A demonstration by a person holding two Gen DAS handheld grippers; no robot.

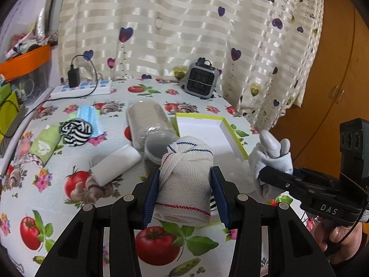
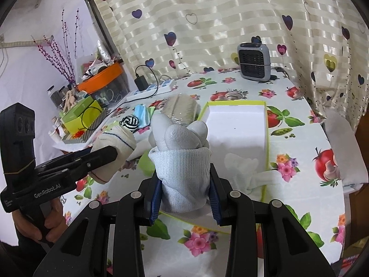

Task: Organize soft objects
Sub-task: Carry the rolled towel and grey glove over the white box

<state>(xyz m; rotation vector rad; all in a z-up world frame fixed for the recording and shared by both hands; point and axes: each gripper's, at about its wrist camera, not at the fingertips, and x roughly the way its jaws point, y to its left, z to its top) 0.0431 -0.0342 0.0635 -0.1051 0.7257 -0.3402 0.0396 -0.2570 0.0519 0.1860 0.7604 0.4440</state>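
Note:
My left gripper [image 1: 185, 185] is shut on a rolled beige bandage cloth [image 1: 185, 180] with red and blue stitching, held above the table near the green-rimmed white box [image 1: 203, 129]. The bandage also shows in the right wrist view [image 2: 115, 147]. My right gripper [image 2: 184, 195] is shut on a white and grey work glove [image 2: 182, 161], held over the front of the box [image 2: 237, 124]. The glove shows in the left wrist view [image 1: 272, 154]. A second white glove [image 2: 244, 168] lies inside the box.
On the fruit-print tablecloth [image 1: 69, 168] lie a striped sock ball [image 1: 76, 131], a blue face mask [image 1: 90, 117], a green cloth roll [image 1: 45, 145], a white roll [image 1: 115, 164] and a clear-wrapped pad stack [image 1: 147, 124]. A small grey heater [image 1: 200, 79] and a power strip [image 1: 80, 88] stand at the back.

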